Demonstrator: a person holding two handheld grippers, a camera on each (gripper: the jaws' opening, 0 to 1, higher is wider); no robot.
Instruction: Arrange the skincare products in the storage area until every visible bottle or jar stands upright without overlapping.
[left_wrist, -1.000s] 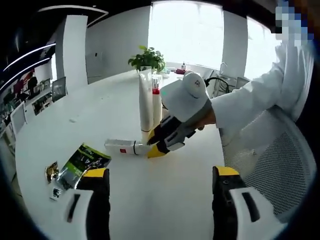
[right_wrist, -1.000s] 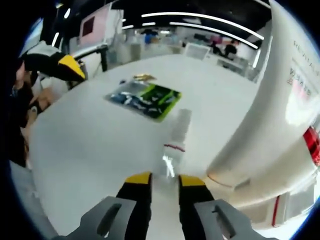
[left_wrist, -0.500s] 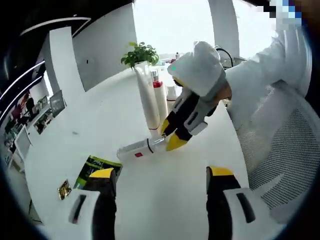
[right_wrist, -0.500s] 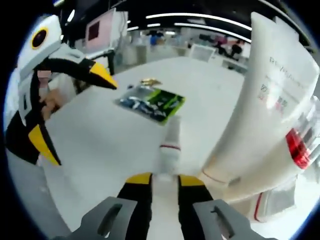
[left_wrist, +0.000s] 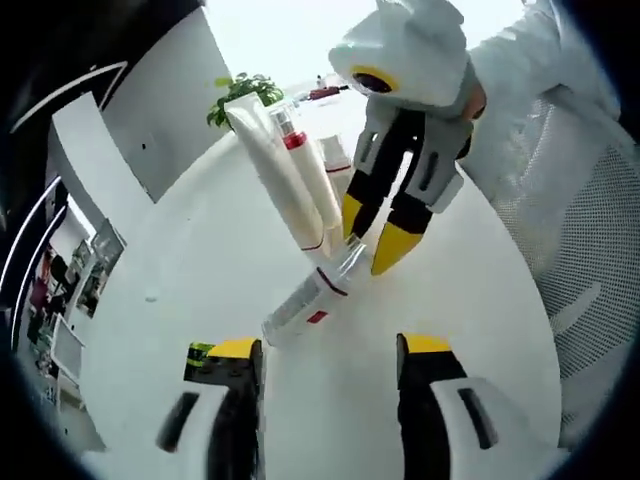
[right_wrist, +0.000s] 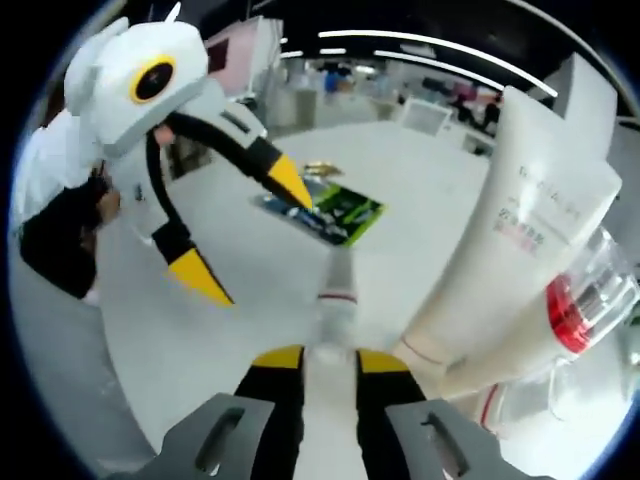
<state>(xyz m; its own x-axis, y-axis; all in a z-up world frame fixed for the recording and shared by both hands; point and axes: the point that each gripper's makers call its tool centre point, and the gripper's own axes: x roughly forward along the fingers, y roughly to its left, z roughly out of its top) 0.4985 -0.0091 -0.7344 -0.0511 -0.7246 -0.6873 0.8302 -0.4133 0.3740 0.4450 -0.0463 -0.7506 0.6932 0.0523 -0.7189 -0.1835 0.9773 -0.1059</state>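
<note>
White plastic with a red band, the small bottle (left_wrist: 312, 300) we are working on sits tilted over the white table (left_wrist: 200, 260), neither flat nor yet upright. In the left gripper view its clear cap end rises toward the right gripper (left_wrist: 372, 240), while its base end points down toward our left gripper (left_wrist: 325, 350). The right gripper is the nearer one by far: in the right gripper view the bottle (right_wrist: 333, 300) runs straight out along the jaws, long axis in line with them, and the yellow tips look pinched on its cap end. Just beside it stand the tall cream tube (left_wrist: 275, 165) and the red-collared bottle (left_wrist: 305, 170), close enough that we judge swinging the base under could brush them. The right gripper comes down steeply from above, a white sleeve (left_wrist: 540, 90) behind it. Our left gripper hovers short of the bottle with its jaws spread wide, holding nothing. A green sachet (right_wrist: 335, 212) lies well apart on the table.
</note>
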